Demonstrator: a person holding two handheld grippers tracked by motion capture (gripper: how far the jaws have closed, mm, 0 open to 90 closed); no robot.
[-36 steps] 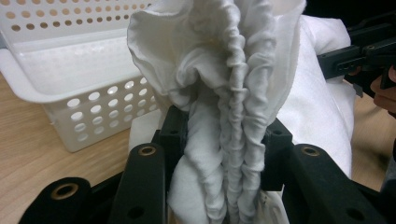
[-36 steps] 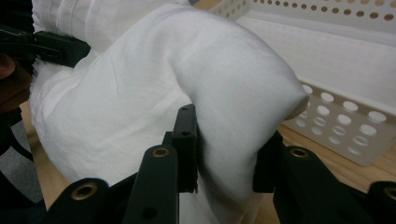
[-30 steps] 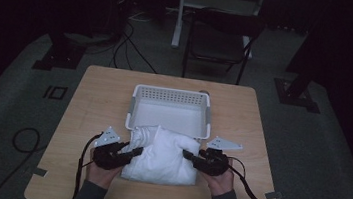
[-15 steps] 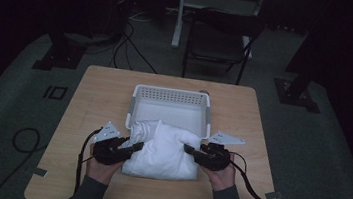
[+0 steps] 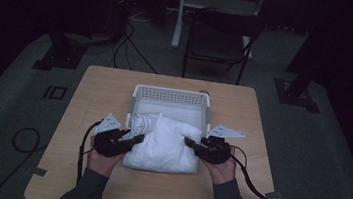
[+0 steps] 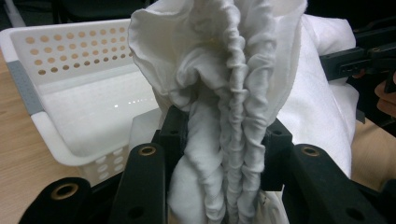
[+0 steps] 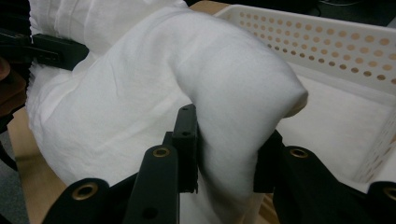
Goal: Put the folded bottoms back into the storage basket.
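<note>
A white cloth [image 5: 167,141] is bundled between my two grippers, half over the near rim of a white perforated basket [image 5: 171,97] on the wooden table [image 5: 100,91]. My left gripper [image 5: 136,138] is shut on the cloth's left side; its own view shows gathered folds of the cloth [image 6: 224,93] pinched between the jaws, with the basket [image 6: 70,60] behind. My right gripper [image 5: 188,142] is shut on the right side, where the cloth [image 7: 219,84] bulges over its jaws beside the basket [image 7: 336,51].
A dark chair [image 5: 219,39] stands beyond the table's far edge. Cables [image 5: 131,39] lie on the floor at the back left. Bare wood shows left and right of the basket and along the near edge.
Both grippers have carried the cloth a little forward, so more of it now lies over the basket's near rim and inside. Their hold on it is unchanged.
</note>
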